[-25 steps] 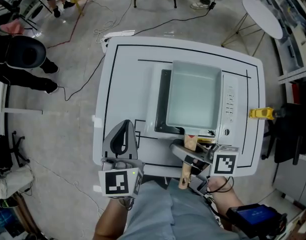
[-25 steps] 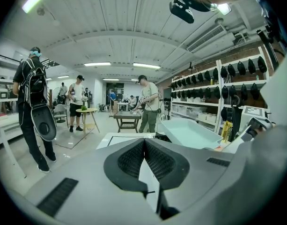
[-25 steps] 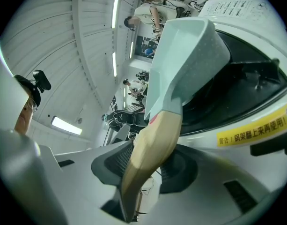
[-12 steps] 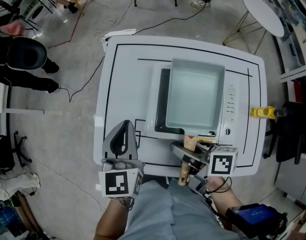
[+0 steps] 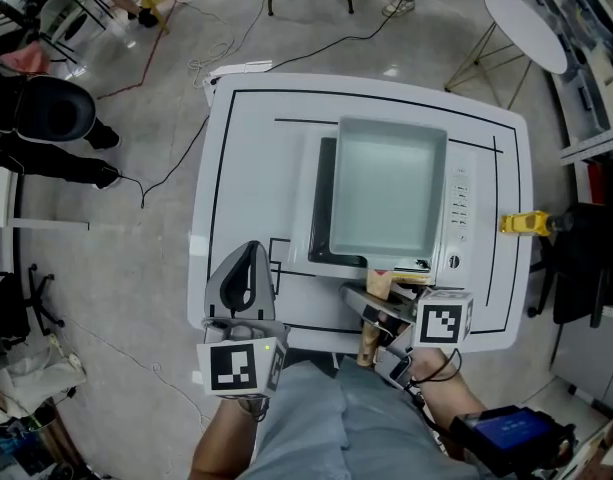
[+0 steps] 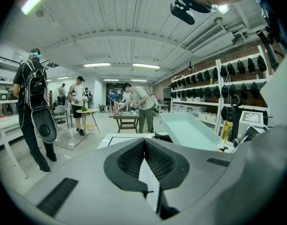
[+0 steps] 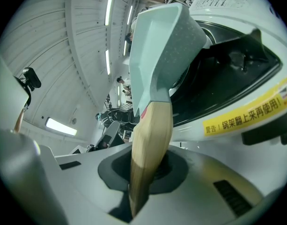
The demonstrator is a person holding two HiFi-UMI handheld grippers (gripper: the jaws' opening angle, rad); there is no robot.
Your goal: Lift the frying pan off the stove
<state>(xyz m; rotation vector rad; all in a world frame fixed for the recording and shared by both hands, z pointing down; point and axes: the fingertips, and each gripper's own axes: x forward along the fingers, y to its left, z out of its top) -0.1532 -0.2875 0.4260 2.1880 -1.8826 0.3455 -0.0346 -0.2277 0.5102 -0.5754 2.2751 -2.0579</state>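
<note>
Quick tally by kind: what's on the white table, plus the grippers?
frying pan: 1
stove: 1
yellow object: 1
grippers: 2, the left gripper, shut and empty, and the right gripper, whose fingers have just been closing on the frying pan's wooden handle
Total: 5

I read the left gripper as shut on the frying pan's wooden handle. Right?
No, it is the right gripper: its jaws have just been closing on the wooden handle of the frying pan, as the right gripper view shows. The left gripper is shut on nothing.
</note>
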